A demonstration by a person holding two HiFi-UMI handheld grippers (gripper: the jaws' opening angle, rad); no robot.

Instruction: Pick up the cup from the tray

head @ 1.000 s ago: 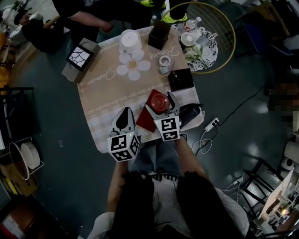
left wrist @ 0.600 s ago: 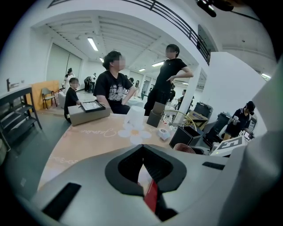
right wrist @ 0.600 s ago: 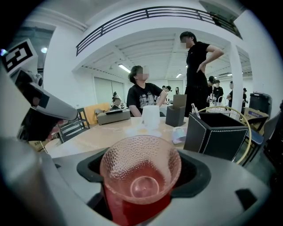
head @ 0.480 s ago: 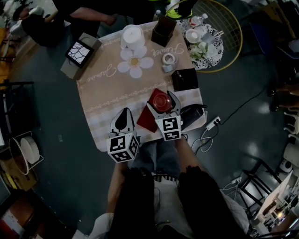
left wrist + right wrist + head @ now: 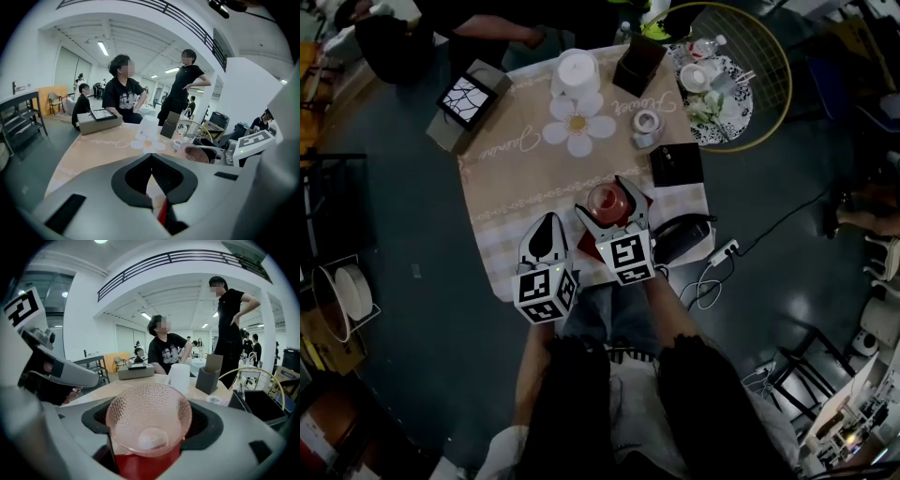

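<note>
Two grippers work at the near edge of the table [image 5: 511, 192], just beyond the person's knees. The left gripper [image 5: 550, 223] sits at about 8 o'clock of the cup; its own view shows the jaws pressed together at the tips with nothing between them [image 5: 151, 159], and a sliver of red showing below. The right gripper [image 5: 602, 197] has its jaws closed in on either side of the cup [image 5: 607, 200] and holds it. In the right gripper view the pink, dimpled, see-through cup [image 5: 149, 420] fills the space between the jaws, mouth up. The red tray [image 5: 584, 247] lies directly under it [image 5: 147, 468]; whether the cup's base touches the tray cannot be told. A dark rounded object [image 5: 680, 239] lies on the table edge at 4 o'clock of the cup. Farther out, a black box [image 5: 677, 165] sits at 2 o'clock. Near it, at 1 o'clock, is a small tape roll [image 5: 647, 122]. A white flower-shaped mat [image 5: 577, 133] lies at 12 o'clock with a white cylinder [image 5: 577, 71] beyond it. A dark holder [image 5: 638, 64] stands at the far edge, and a grey box [image 5: 469, 96] at 11 o'clock. Two people are at the far side of the table.
</note>
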